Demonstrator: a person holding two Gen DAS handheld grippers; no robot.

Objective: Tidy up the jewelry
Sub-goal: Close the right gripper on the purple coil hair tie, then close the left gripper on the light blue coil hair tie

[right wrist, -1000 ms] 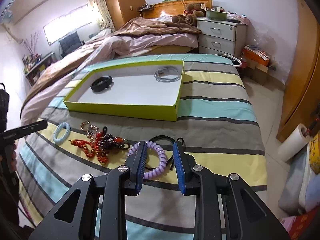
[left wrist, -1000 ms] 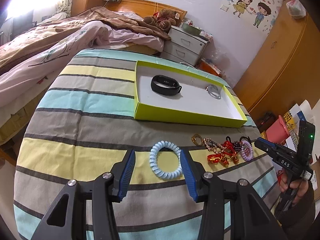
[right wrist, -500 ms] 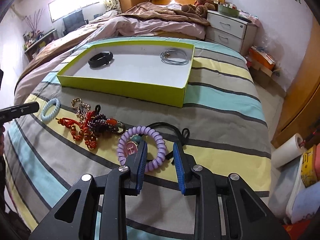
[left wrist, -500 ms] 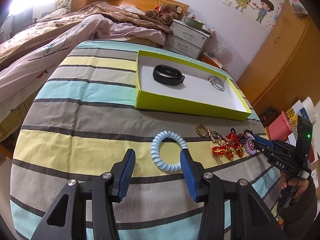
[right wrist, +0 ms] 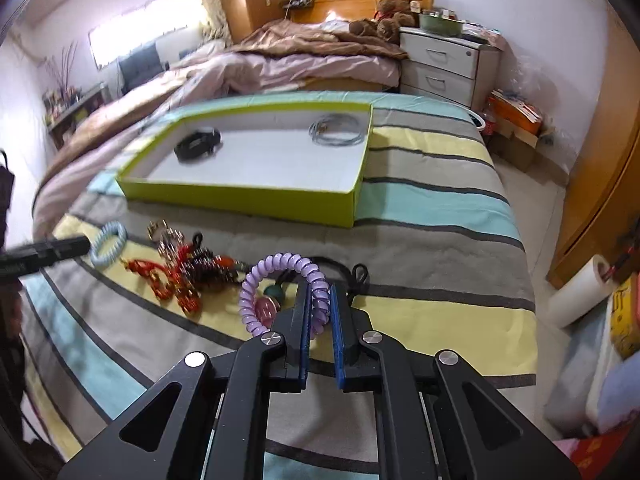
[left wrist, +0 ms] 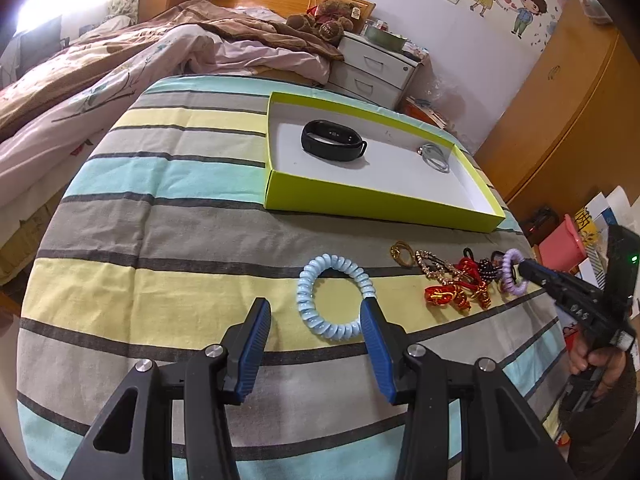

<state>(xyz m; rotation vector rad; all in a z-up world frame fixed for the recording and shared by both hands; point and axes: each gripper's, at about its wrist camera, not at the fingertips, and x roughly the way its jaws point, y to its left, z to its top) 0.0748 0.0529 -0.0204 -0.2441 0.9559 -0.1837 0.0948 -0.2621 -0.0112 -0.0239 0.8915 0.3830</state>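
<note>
While closing on purple coil bracelet [right wrist: 280, 280] — right hand-held gripper [right wrist: 320, 300], lower centre; left hand-held gripper [left wrist: 316, 320] released, beside blue coil bracelet [left wrist: 334, 294].

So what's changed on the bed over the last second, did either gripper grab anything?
The right gripper has moved in on the purple coil; its jaws are closing on the coil's right side, lifting it partly off the cover. The left gripper stayed open, jaws apart, the blue coil lying untouched ahead of them. The box, its black band and the red pile lie as before.
</note>
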